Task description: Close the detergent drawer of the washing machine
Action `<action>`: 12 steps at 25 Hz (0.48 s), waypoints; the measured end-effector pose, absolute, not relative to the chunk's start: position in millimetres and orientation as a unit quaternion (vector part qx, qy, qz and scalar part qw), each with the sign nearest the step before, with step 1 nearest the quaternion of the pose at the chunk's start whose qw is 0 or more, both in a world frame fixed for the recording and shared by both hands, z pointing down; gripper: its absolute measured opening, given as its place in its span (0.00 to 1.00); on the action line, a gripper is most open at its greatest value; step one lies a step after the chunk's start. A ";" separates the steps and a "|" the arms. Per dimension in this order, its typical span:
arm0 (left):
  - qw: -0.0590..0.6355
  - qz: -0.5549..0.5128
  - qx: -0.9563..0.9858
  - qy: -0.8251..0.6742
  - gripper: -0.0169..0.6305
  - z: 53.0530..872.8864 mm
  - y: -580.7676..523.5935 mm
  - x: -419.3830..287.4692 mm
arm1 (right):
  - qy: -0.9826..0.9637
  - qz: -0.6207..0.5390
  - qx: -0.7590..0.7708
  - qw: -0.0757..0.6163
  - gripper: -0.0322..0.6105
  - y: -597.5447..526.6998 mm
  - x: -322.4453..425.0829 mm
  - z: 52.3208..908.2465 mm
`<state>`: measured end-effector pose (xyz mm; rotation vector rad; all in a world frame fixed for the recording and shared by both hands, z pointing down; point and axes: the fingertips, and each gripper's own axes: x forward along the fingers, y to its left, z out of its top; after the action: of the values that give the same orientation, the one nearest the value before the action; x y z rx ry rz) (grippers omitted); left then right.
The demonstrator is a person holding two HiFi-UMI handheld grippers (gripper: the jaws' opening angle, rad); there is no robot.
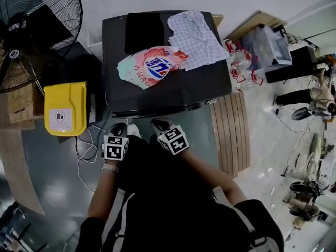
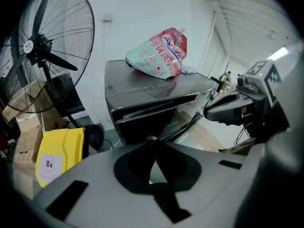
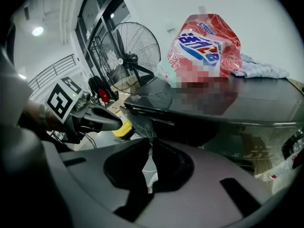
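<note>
Plainly, we were standing at the washer with both grippers low in front of it. Far left stood a big fan [image 1: 31,30], and below it a yellow bin [image 1: 65,108] on the floor beside the machine, with white cables [image 1: 84,151] trailing near it.

Our left gripper [image 1: 118,128] pointed down toward the washer's front, near it but apart from it. Its jaws were clenched tip to tip, with nothing between them.

The washer [image 1: 210,83] was glossy black, and its flat top carried a black cloth [image 1: 144,31], a pink and green pouch [image 1: 149,66] and a checked shirt [image 1: 197,38]. The pouch lay between the cloth and the shirt.

The drawer [image 1: 157,109] we took to be in the dark strip along the upper front, just under the top and just beyond both grippers. It was as black and shiny as the rest, with a pale glint along its lip. We could not tell how far it stood out.

Our right gripper [image 1: 159,124] sat just beside the left one, angled at the same front edge. Its jaws were also pressed together on nothing.

Right of the machine a slatted board [image 1: 231,133] lay on the floor.
</note>
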<state>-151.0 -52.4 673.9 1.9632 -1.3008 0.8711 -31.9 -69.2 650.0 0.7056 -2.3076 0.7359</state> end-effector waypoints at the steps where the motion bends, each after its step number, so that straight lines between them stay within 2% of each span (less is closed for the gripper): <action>1: 0.310 0.328 0.746 -0.490 0.05 673.1 -54.1 -149.5 | -0.873 0.276 0.260 0.306 0.10 -68.6 -33.8 650.1; 12: 0.320 0.328 0.762 -0.457 0.04 671.6 -72.9 -143.8 | -0.875 0.271 0.247 0.317 0.08 -81.7 -51.9 651.2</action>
<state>-143.8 -72.9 671.6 2.0032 -1.2008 0.8609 -51.9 -81.7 651.2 0.6514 -2.3021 0.7127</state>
